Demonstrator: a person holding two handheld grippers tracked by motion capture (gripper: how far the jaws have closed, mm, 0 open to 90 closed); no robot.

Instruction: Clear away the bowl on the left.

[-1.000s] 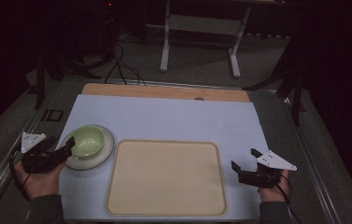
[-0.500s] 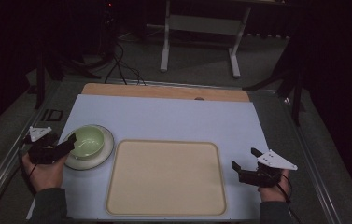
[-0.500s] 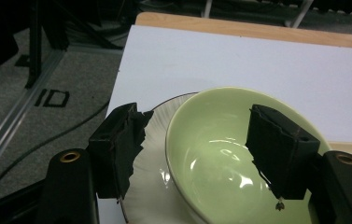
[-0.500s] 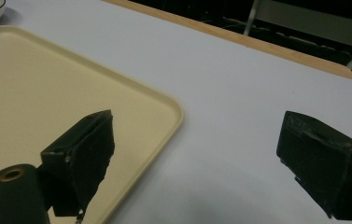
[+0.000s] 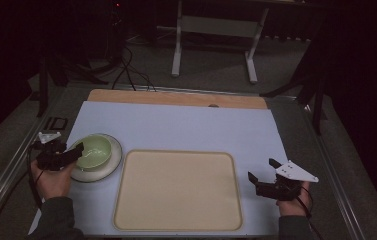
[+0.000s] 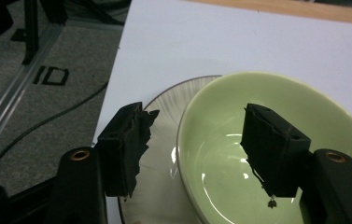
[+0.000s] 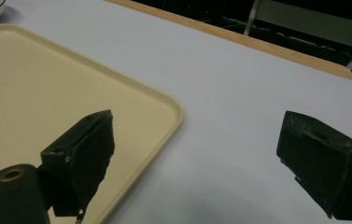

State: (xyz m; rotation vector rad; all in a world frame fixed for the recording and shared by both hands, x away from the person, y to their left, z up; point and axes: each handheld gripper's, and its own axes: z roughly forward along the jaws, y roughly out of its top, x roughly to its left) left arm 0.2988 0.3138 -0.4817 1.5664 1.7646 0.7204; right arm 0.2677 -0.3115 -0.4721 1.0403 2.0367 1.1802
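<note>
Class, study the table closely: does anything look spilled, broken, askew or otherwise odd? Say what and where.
Nothing stands out. The green bowl sits upright and empty on its plate, unbroken, with no spill. The beige tray lies square on the white mat. The left tongs have just been closing, straddling the bowl's rim without gripping it.

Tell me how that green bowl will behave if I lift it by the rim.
The green bowl looks glazed and glossy, so the rim may slip between the left gripper pads. It seems rigid, probably ceramic, so breakable. It sits on a plate, which might shift.
</note>
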